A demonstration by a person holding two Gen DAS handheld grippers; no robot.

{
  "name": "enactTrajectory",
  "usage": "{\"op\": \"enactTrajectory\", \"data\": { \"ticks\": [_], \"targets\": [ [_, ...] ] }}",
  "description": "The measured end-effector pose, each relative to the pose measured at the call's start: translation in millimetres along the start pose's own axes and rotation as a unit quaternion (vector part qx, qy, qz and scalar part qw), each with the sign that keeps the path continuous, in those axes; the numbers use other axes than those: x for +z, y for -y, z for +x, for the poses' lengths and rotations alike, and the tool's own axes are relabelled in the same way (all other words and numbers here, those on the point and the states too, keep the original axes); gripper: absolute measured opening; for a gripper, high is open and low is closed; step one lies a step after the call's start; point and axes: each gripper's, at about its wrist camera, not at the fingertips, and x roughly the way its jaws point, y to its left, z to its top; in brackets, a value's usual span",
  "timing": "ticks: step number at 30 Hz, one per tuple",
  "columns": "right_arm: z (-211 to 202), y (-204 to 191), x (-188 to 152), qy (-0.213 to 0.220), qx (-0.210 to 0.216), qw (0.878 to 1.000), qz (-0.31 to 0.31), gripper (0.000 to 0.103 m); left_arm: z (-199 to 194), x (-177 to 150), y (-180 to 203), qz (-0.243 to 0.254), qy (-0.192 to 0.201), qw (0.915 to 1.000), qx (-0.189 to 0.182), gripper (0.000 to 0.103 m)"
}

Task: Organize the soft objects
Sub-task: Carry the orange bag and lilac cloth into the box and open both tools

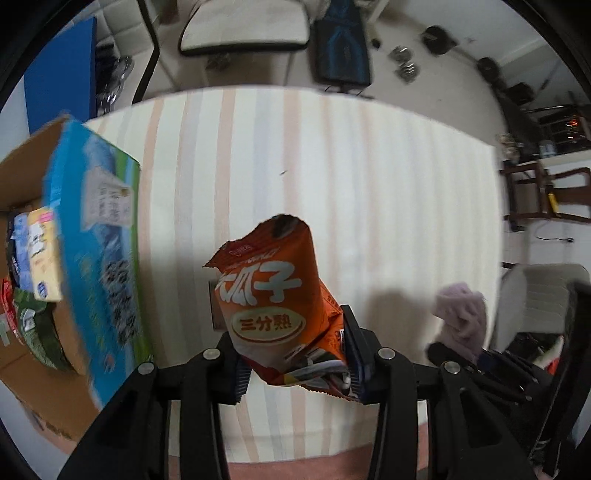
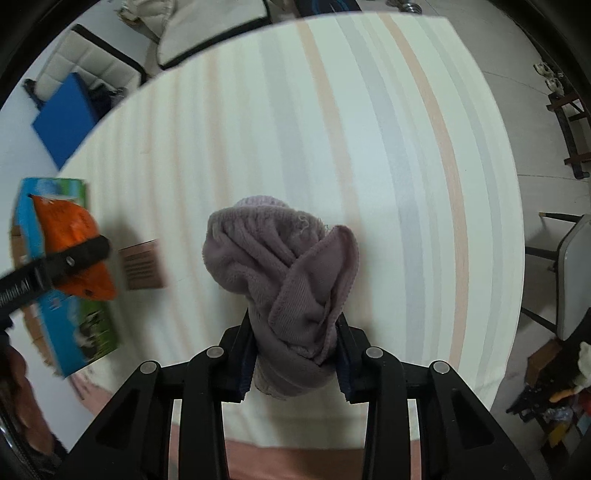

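Observation:
My left gripper [image 1: 295, 354] is shut on an orange snack bag [image 1: 275, 299] with white Chinese lettering, held above the striped table [image 1: 369, 184]. The bag also shows in the right wrist view [image 2: 74, 236], clamped by the left gripper [image 2: 85, 254]. My right gripper [image 2: 295, 354] is shut on a bunched mauve cloth [image 2: 284, 273], held above the table [image 2: 406, 147]. The cloth shows at the right of the left wrist view [image 1: 461, 314]. An open cardboard box [image 1: 33, 258] with blue-green printed flaps stands at the left and holds several packets [image 1: 42, 254].
A small brown card [image 2: 144, 264] lies on the table near the box [image 2: 66, 295]. Chairs [image 1: 243, 26] and floor clutter surround the table. A blue panel [image 2: 64, 122] stands beyond the table's left edge. A white chair [image 2: 576, 273] is at the right.

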Motion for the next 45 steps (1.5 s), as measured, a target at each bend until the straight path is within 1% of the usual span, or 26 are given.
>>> {"op": "enactTrajectory", "data": {
  "ticks": [3, 6, 8, 10, 12, 15, 16, 18, 21, 23, 25, 26, 29, 31, 34, 35, 38, 39, 41, 43, 45],
  "targets": [
    [-26.8, -19.3, -16.7, 0.019, 0.02, 1.0, -0.014, 0.038, -36.5, -20.1, -9.0, 0.014, 0.032, 0.9992, -0.021, 0.039],
    [-56.8, -50.7, -35.2, 0.038, 0.04, 0.998, -0.035, 0.038, -78.4, -35.8, -30.1, 0.019, 0.063, 0.9971, -0.038, 0.039],
    [-76.3, -79.2, -48.8, 0.051, 0.051, 0.996, -0.054, 0.038, -104.1, -45.3, -47.6, 0.02, 0.08, 0.9956, -0.044, 0.039],
    [-92.0, -104.7, -58.2, 0.062, 0.063, 0.994, -0.07, 0.038, -127.3, -53.5, -71.7, 0.02, 0.097, 0.9944, -0.036, 0.039],
    [-105.1, -136.3, -69.5, 0.073, 0.073, 0.991, -0.089, 0.038, -148.3, -59.9, -101.1, 0.016, 0.116, 0.9931, -0.012, 0.039],
    [-115.1, -187.5, -81.6, 0.082, 0.083, 0.986, -0.118, 0.038, -165.5, -68.7, -145.5, -0.003, 0.119, 0.9929, 0.009, 0.039],
    [-117.8, -204.4, -79.9, 0.082, 0.088, 0.985, -0.125, 0.038, -169.2, -72.6, -162.5, -0.01, 0.117, 0.9929, 0.017, 0.039],
    [-111.8, -234.4, -87.2, 0.08, 0.09, 0.983, -0.136, 0.038, -169.6, -73.4, -189.4, -0.025, 0.111, 0.9932, 0.025, 0.039],
    [-91.4, -274.0, -91.0, 0.072, 0.091, 0.983, -0.142, 0.038, -162.4, -77.8, -225.5, -0.044, 0.097, 0.9941, 0.024, 0.039],
    [-74.1, -296.9, -90.4, 0.067, 0.086, 0.984, -0.141, 0.038, -149.1, -73.1, -241.0, -0.055, 0.078, 0.9953, 0.011, 0.039],
    [-50.9, -319.0, -86.5, 0.057, 0.083, 0.985, -0.137, 0.038, -128.4, -72.0, -258.6, -0.076, 0.049, 0.9957, -0.016, 0.039],
    [-37.9, -328.3, -83.6, 0.052, 0.069, 0.986, -0.139, 0.038, -115.6, -69.9, -269.1, -0.09, 0.034, 0.9949, -0.033, 0.039],
    [-9.1, -342.3, -76.6, 0.041, 0.044, 0.988, -0.139, 0.038, -83.6, -62.0, -289.5, -0.11, -0.005, 0.9919, -0.063, 0.039],
    [8.1, -345.7, -74.7, 0.032, 0.028, 0.99, -0.136, 0.038, -66.2, -58.7, -295.7, -0.114, -0.022, 0.9905, -0.073, 0.039],
    [30.8, -348.3, -71.8, 0.022, 0.012, 0.991, -0.131, 0.038, -49.4, -55.7, -297.4, -0.11, -0.038, 0.9899, -0.081, 0.039],
    [37.2, -348.5, -70.1, 0.019, 0.009, 0.992, -0.128, 0.038, -46.8, -55.4, -296.1, -0.107, -0.042, 0.9901, -0.081, 0.041],
    [46.8, -350.3, -68.1, 0.007, 0.004, 0.992, -0.126, 0.041, -39.8, -53.5, -293.8, -0.103, -0.057, 0.9908, -0.067, 0.042],
    [50.1, -350.6, -67.1, 0.003, 0.005, 0.992, -0.125, 0.045, -39.1, -52.1, -293.6, -0.102, -0.059, 0.991, -0.063, 0.042],
    [50.0, -351.9, -67.5, 0.005, -0.003, 0.992, -0.125, 0.057, -41.0, -51.1, -289.5, -0.089, -0.058, 0.993, -0.052, 0.045],
    [46.7, -355.4, -69.4, 0.007, -0.008, 0.992, -0.129, 0.071, -46.2, -50.6, -288.0, -0.077, -0.051, 0.9949, -0.04, 0.049],
    [43.8, -359.4, -70.9, 0.011, -0.021, 0.991, -0.134, 0.075, -54.4, -50.3, -285.8, -0.068, -0.041, 0.9965, -0.025, 0.054]
  ]
}}
